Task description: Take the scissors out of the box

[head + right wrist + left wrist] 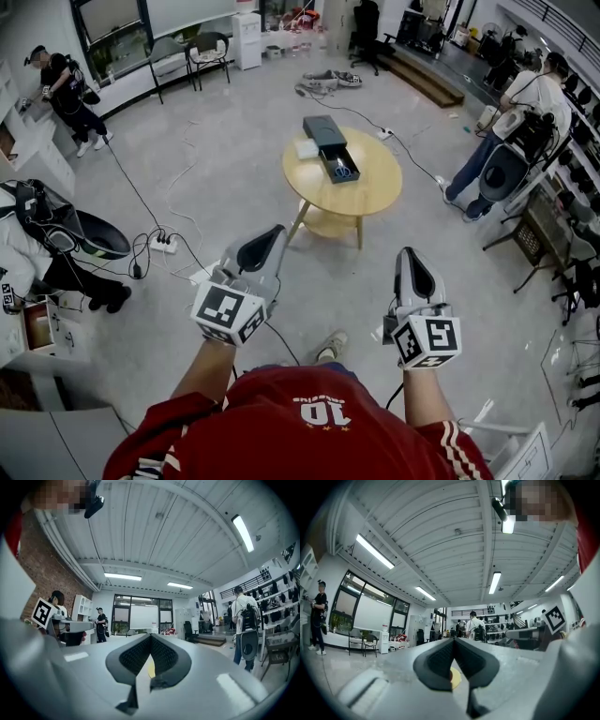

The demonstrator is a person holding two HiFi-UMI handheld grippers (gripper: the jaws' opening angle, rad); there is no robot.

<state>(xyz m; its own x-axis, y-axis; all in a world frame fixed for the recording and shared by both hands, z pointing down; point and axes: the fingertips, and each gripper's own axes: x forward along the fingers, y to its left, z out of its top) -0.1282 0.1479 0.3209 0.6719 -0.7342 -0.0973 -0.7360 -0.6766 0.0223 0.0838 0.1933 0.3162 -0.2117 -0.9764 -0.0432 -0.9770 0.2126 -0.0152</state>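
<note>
Held left gripper [271,236] and right gripper [410,256] fully closed on nothing, well short of the round wooden table [375,197]. Spotted scissors [343,172] in the open black box [323,130] on that table. Judged them light, stiff and slick; best pinched at the blue handles.

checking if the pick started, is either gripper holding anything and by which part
Nothing is held: the left gripper and right gripper both have jaws shut on nothing, and the scissors lie in the box on the table.
</note>
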